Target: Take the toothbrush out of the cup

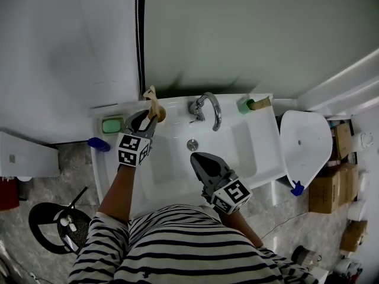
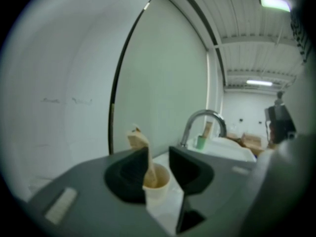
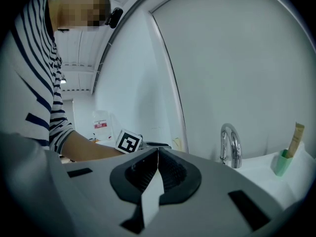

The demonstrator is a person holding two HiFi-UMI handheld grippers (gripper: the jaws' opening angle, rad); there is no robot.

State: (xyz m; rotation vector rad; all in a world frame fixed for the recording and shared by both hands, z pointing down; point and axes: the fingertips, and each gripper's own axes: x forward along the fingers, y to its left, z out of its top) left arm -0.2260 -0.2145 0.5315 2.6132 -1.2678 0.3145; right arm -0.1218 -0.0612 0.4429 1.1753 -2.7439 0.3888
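Found, in head view, the tan wooden toothbrush (image 1: 151, 97) near upright in the small cream cup (image 1: 159, 113) on the white sink (image 1: 174, 104) back-left ledge, just ahead of the nearer left gripper (image 1: 144, 122); in left gripper view, saw its fingers (image 2: 129, 174) wide, tipped slightly down, framing cup and handle, neither touched; in right gripper view, saw the right gripper (image 3: 157, 152) with fingers closed, empty.

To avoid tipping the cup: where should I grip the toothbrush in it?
Grip the toothbrush stem just above the cup rim, coming level from the person's side with the open left tool. It leans left and stands clear above the rim.
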